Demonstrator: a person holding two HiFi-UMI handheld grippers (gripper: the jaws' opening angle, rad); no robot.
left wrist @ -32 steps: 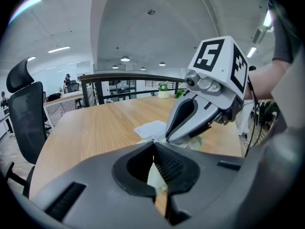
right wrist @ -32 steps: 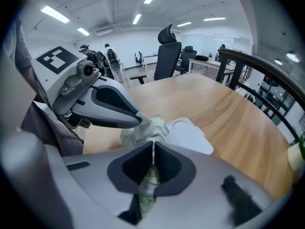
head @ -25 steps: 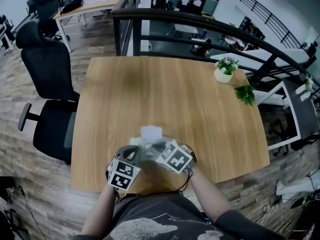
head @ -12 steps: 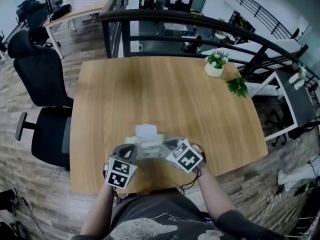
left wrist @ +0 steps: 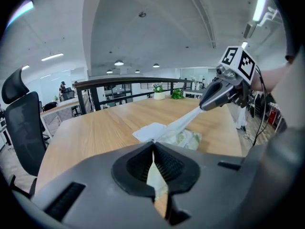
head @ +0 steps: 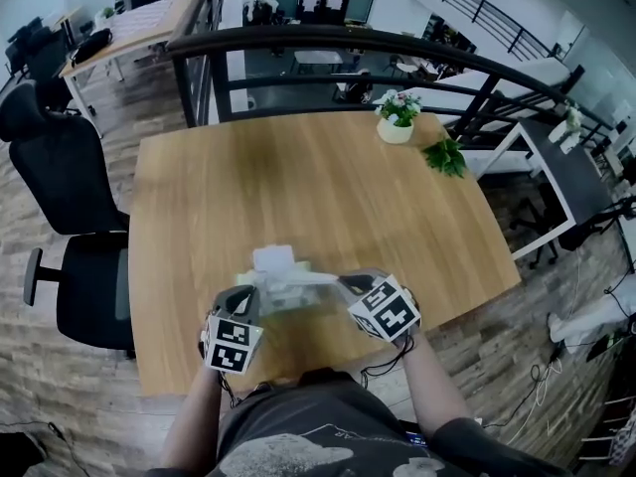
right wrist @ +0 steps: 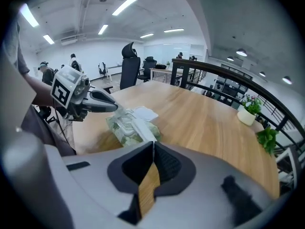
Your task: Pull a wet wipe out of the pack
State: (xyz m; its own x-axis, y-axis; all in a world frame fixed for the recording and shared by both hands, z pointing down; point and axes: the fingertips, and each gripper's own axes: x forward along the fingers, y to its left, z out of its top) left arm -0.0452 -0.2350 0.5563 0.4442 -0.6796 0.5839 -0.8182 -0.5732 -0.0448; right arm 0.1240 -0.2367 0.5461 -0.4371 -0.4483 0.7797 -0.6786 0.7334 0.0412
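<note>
The green wet wipe pack lies near the table's front edge with its white lid flap open. My left gripper is shut on the pack's near-left end; in the left gripper view a bit of pack edge sits between the closed jaws. My right gripper is shut on a white wet wipe that stretches taut from the pack's opening to its tips. The left gripper view shows that wipe rising to the right gripper. In the right gripper view the wipe runs into the closed jaws.
The wooden table carries a small potted plant and a green sprig at its far right. A black office chair stands left of it, and a dark railing runs behind it.
The right gripper has moved to the right, away from the pack, and the wipe is drawn out longer. The left gripper has stayed on the pack.
</note>
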